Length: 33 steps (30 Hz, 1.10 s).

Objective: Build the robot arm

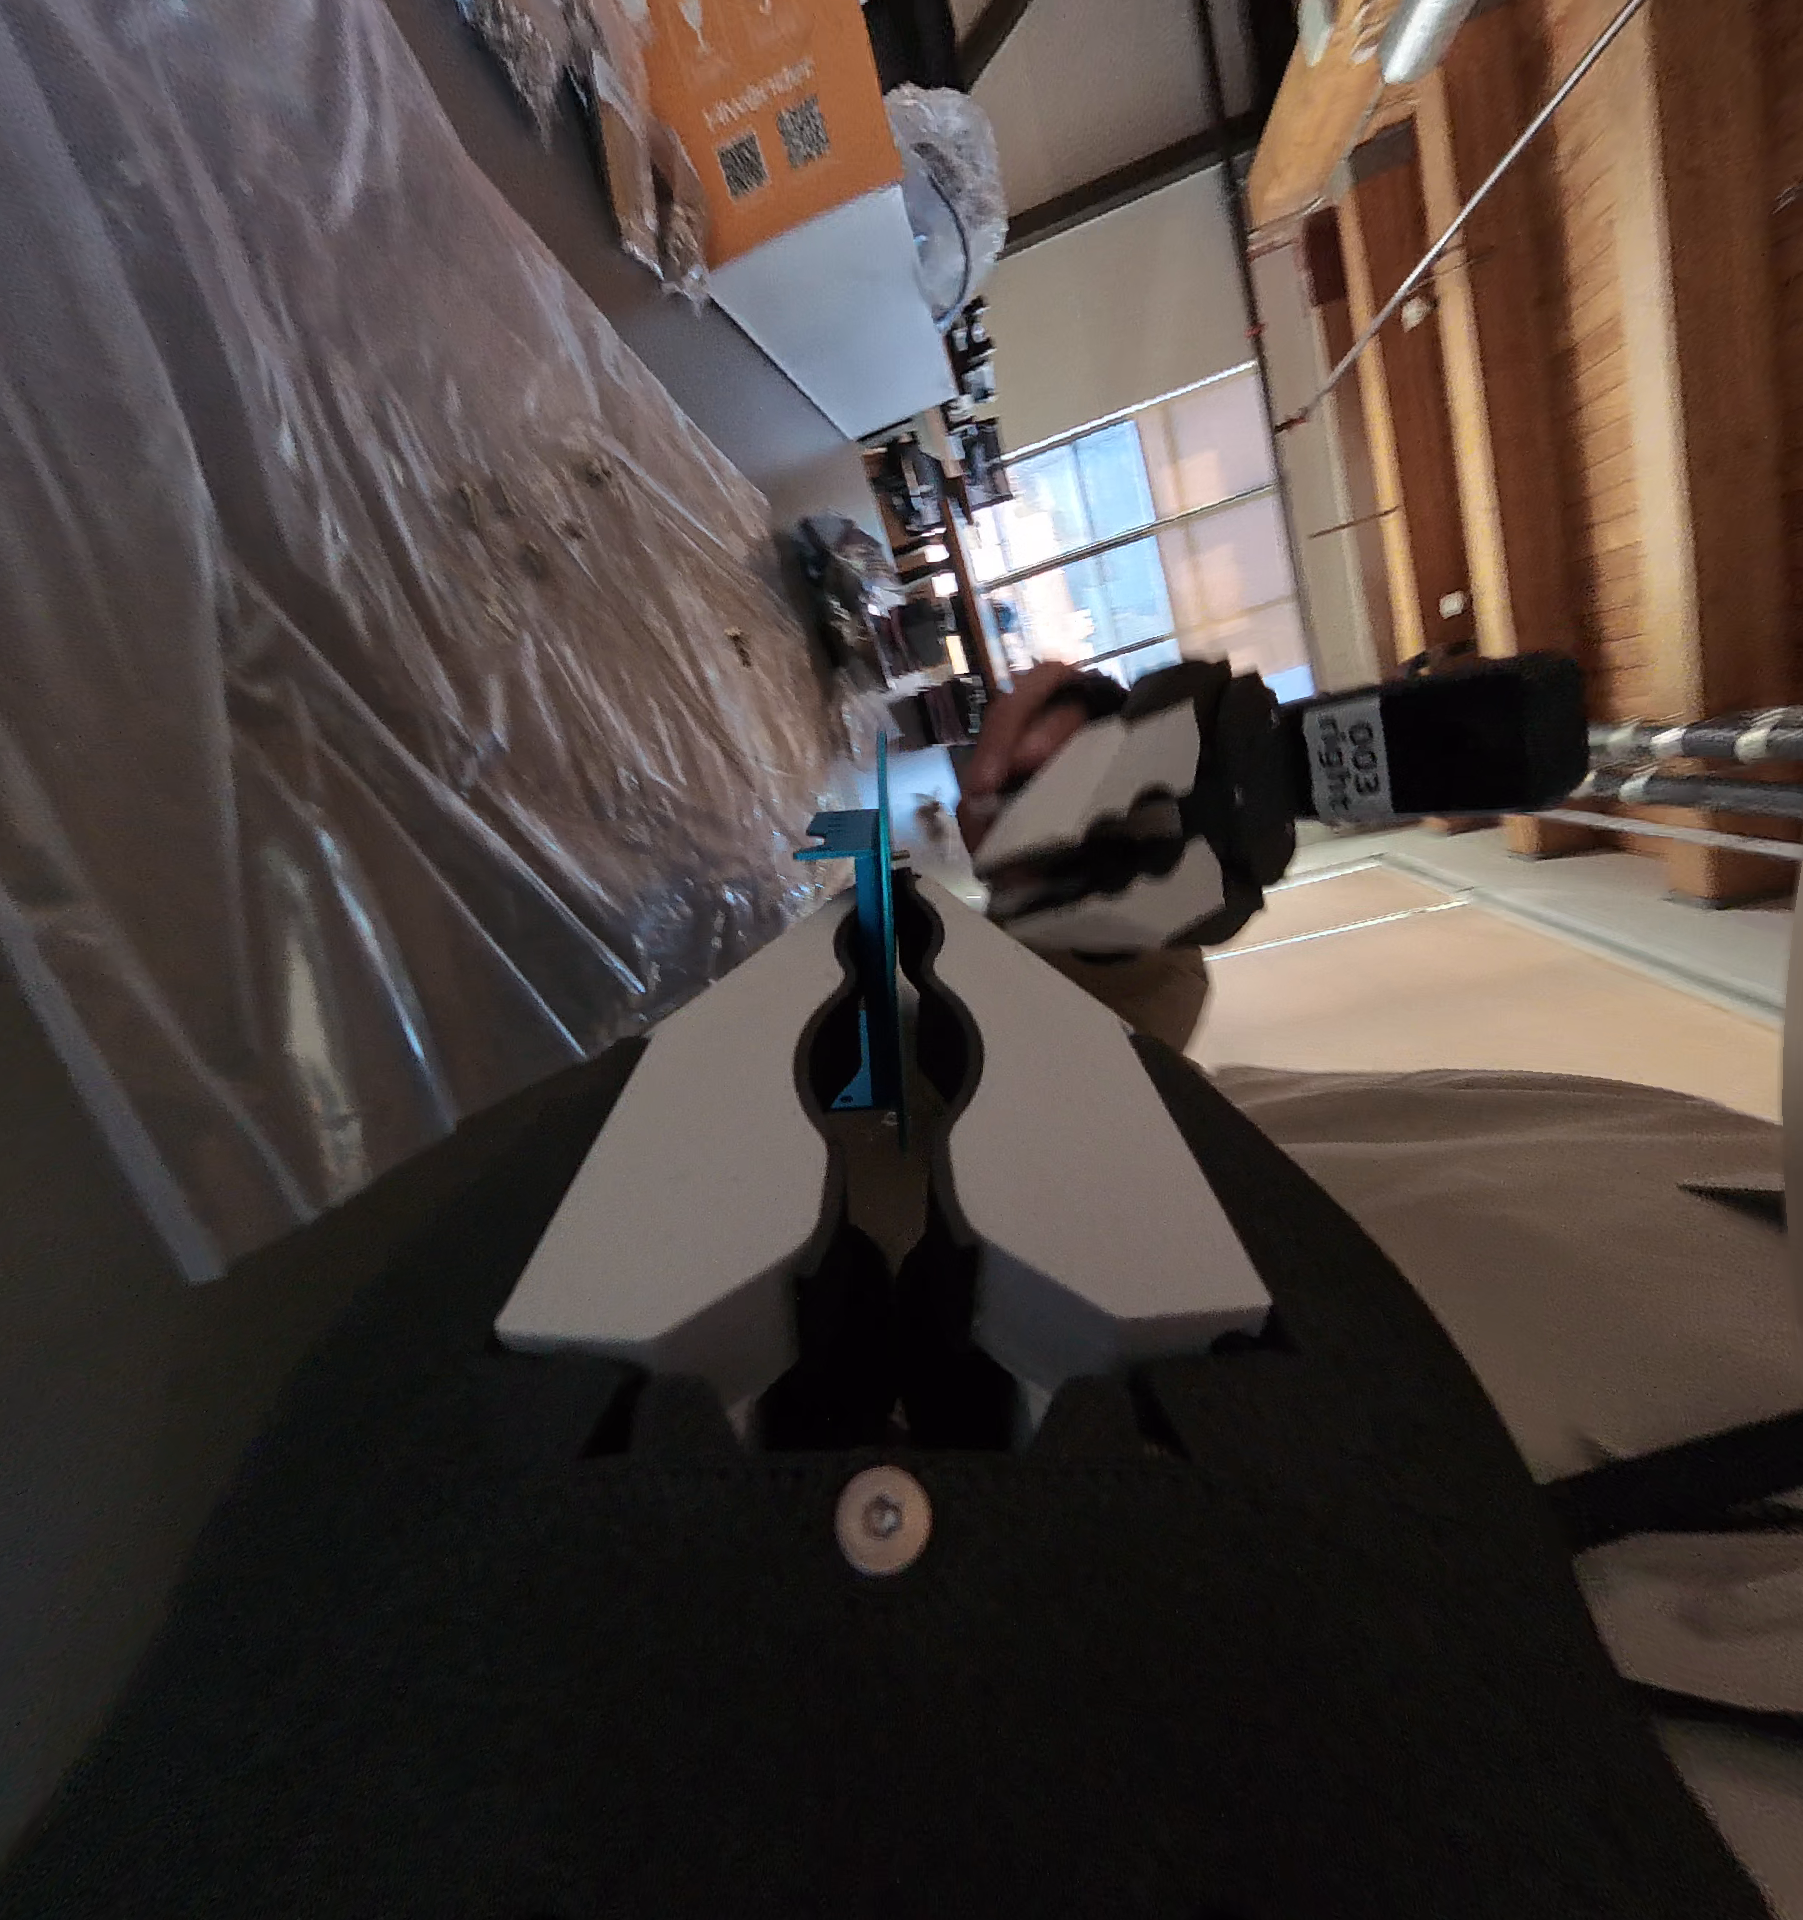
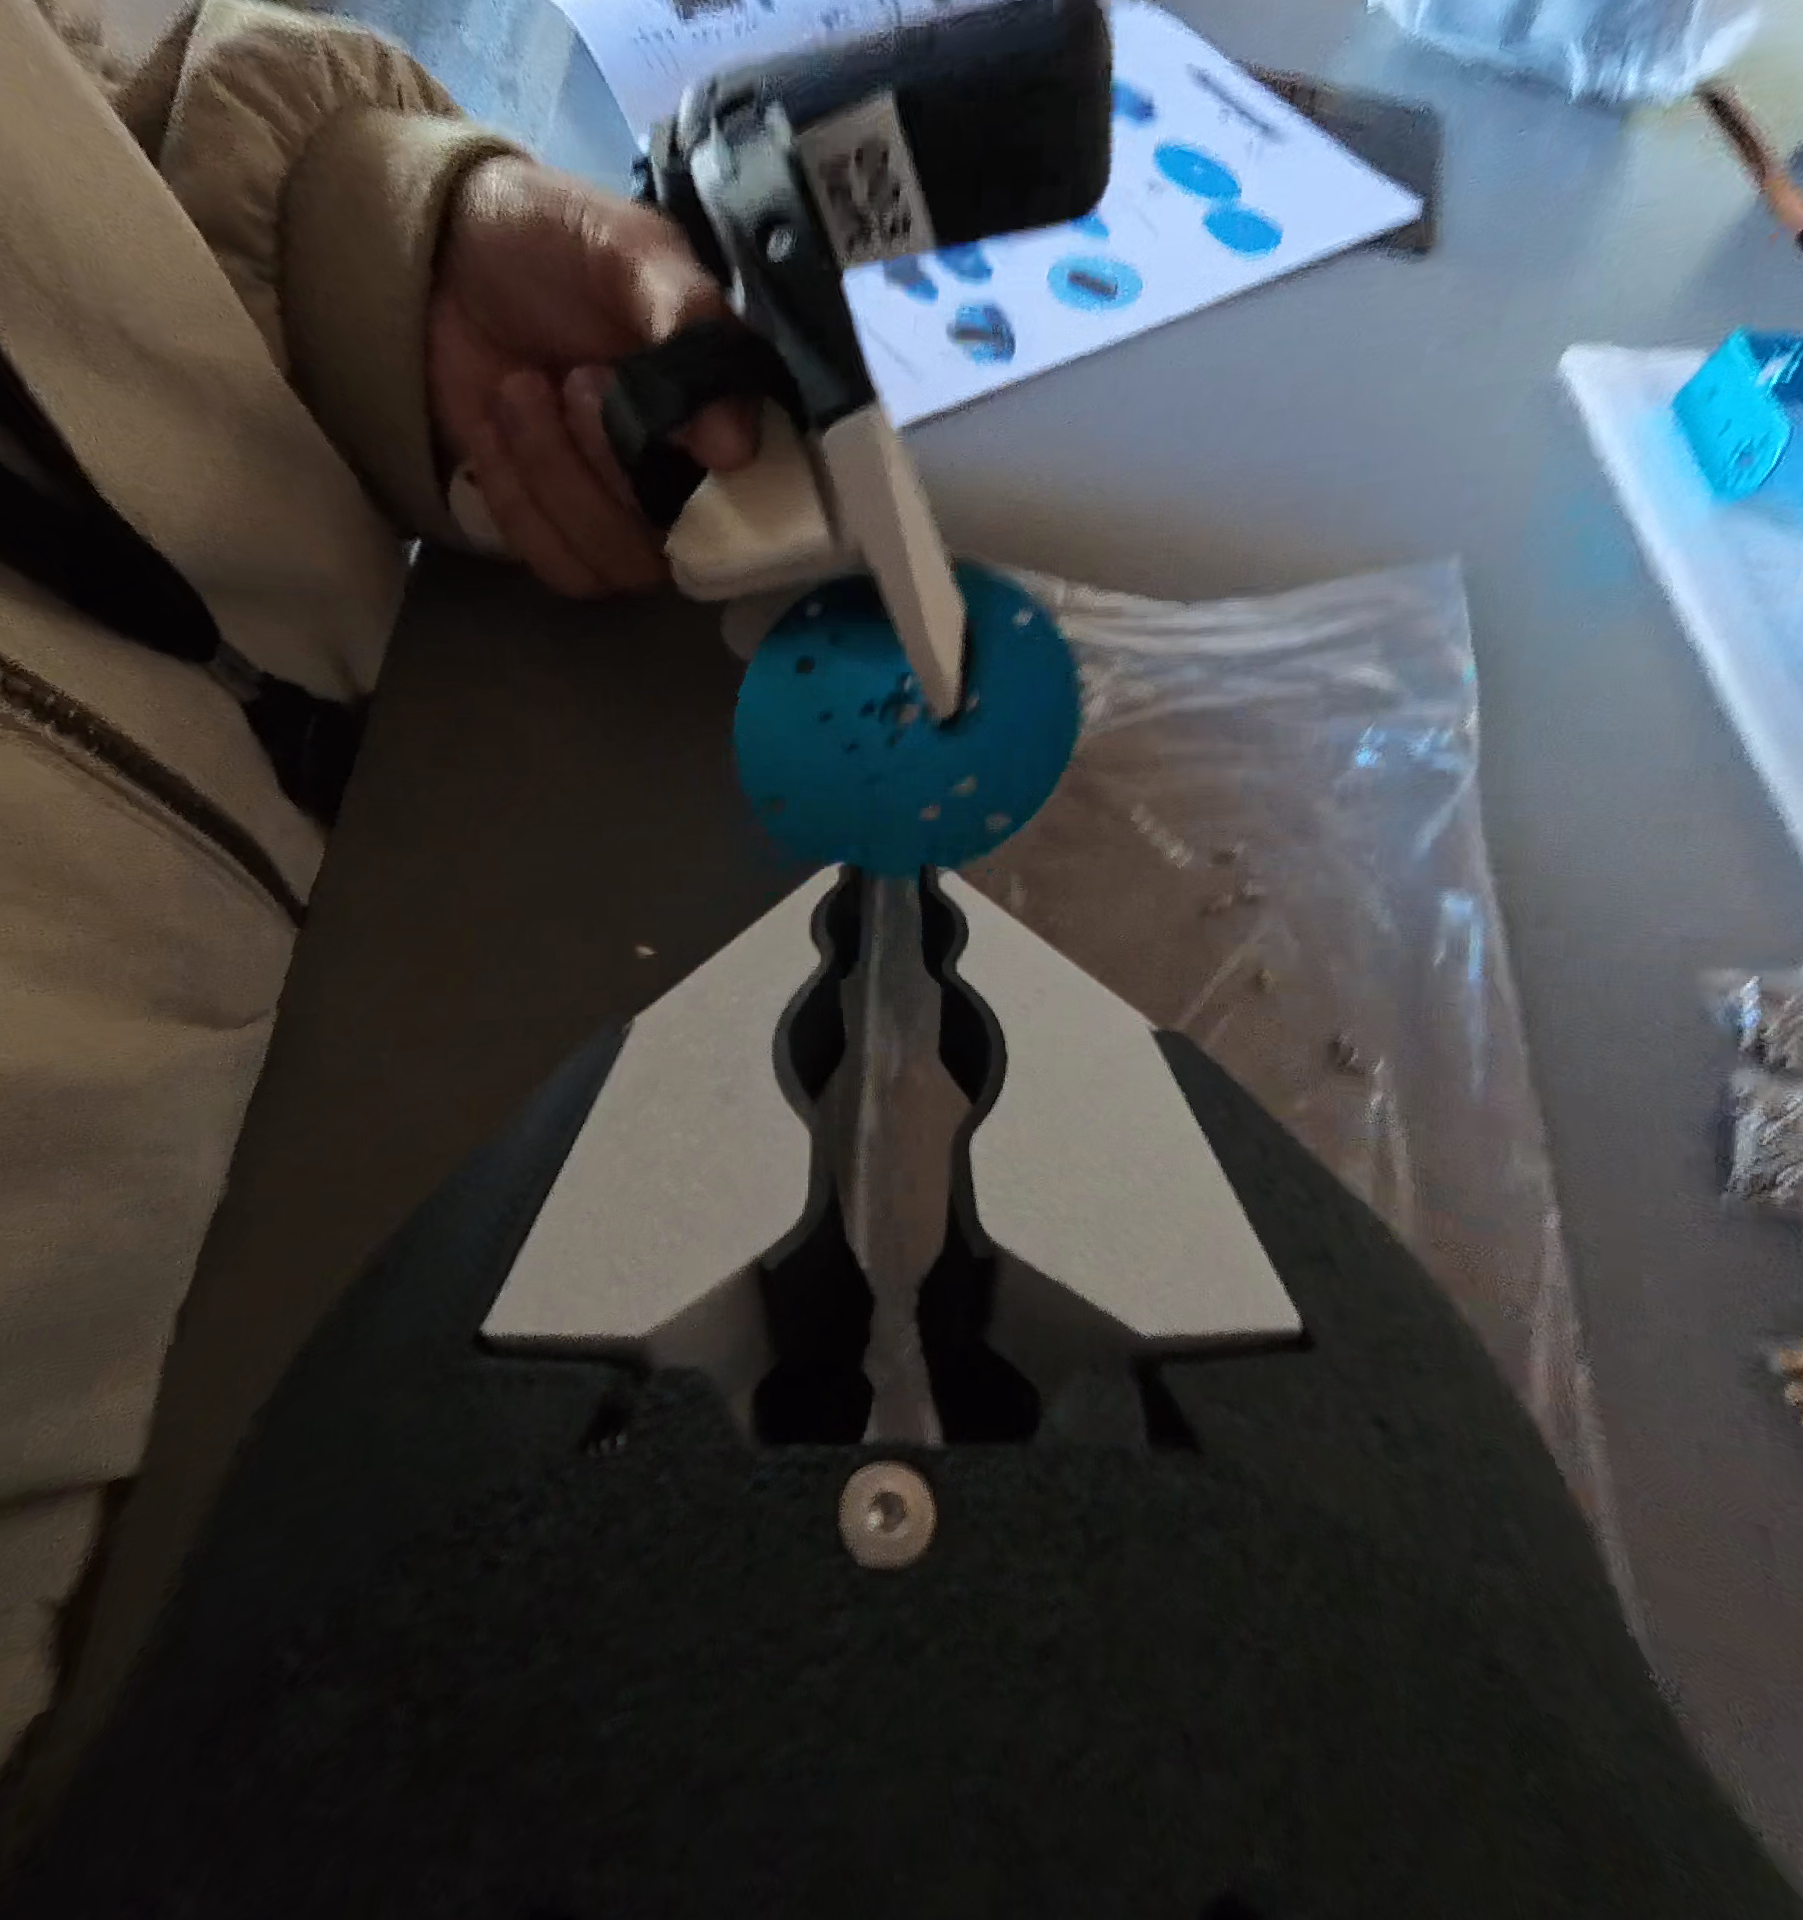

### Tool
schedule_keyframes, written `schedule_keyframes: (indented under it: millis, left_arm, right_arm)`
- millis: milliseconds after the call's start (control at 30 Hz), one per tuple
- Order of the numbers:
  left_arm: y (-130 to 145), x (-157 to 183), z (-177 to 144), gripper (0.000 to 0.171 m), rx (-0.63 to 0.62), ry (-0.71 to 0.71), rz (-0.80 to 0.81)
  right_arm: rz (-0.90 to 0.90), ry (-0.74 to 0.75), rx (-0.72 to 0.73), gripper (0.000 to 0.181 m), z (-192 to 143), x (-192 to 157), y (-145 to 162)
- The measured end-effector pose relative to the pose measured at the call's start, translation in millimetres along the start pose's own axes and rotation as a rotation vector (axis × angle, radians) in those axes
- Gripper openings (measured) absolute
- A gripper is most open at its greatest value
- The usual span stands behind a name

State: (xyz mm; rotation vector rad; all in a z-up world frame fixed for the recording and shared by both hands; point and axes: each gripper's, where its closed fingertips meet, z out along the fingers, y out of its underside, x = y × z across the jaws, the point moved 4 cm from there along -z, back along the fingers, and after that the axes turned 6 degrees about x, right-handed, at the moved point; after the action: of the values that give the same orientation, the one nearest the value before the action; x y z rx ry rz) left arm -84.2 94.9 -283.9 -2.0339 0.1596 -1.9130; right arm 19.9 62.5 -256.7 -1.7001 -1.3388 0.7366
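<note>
My left gripper [image 1: 892, 883] is shut on a round blue metal disc with several holes, seen edge-on [image 1: 884, 987], with a small blue bracket [image 1: 837, 834] on its left face. In the right wrist view the disc [image 2: 876, 769] faces the camera, pinched near its middle by the left gripper [image 2: 944, 707], which a hand [image 2: 554, 364] holds. My right gripper [image 2: 889, 883] is shut on a slim grey metal tool [image 2: 892, 1143] that lies along its fingers, its tip at the disc's lower edge. The right gripper [image 1: 985, 831] also shows just right of the disc.
On the dark table [image 2: 523, 831] lie a clear plastic bag [image 2: 1292, 831], a printed sheet with pictures of blue parts [image 2: 1136, 239], a white tray [image 2: 1707, 582] with blue parts [image 2: 1770, 426] and small bags of hardware [image 2: 1790, 1091]. A beige jacket [image 2: 97, 623] fills the left. Across from one pair of fingers to the other is roughly 5 cm.
</note>
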Motion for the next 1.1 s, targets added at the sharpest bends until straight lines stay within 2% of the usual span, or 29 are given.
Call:
schedule_keyframes:
  millis: [167,267,333,500,633,733,1100]
  left_arm:
    - [-16,4,-1,0.001,0.027,-0.042,0.208]
    - [-29,7,-3,0.001,0.066,-0.053,0.331]
    - [-34,6,-4,0.001,0.077,-0.052,0.378]
    - [-37,7,-1,0.001,0.083,0.007,0.365]
    - [-36,12,-5,0.001,0.088,0.069,0.35]
    - [-38,12,-6,0.001,0.094,0.091,0.321]
    - [-34,13,-6,0.001,0.08,0.083,0.334]
  right_arm:
    - [0.104,-0.027,-0.063,0.01,-5,-47,31]
    - [0.078,0.145,-0.145,0.01,-14,-51,56]
    - [0.092,0.24,-0.092,0.009,-18,-49,58]
    - [0.197,0.374,-0.065,0.015,-13,-26,63]
    - [0.265,0.328,-0.052,0.018,-17,-31,68]
    - [0.252,0.313,-0.075,0.017,-19,-42,71]
    - [0.202,0.329,-0.151,0.011,-5,-50,72]
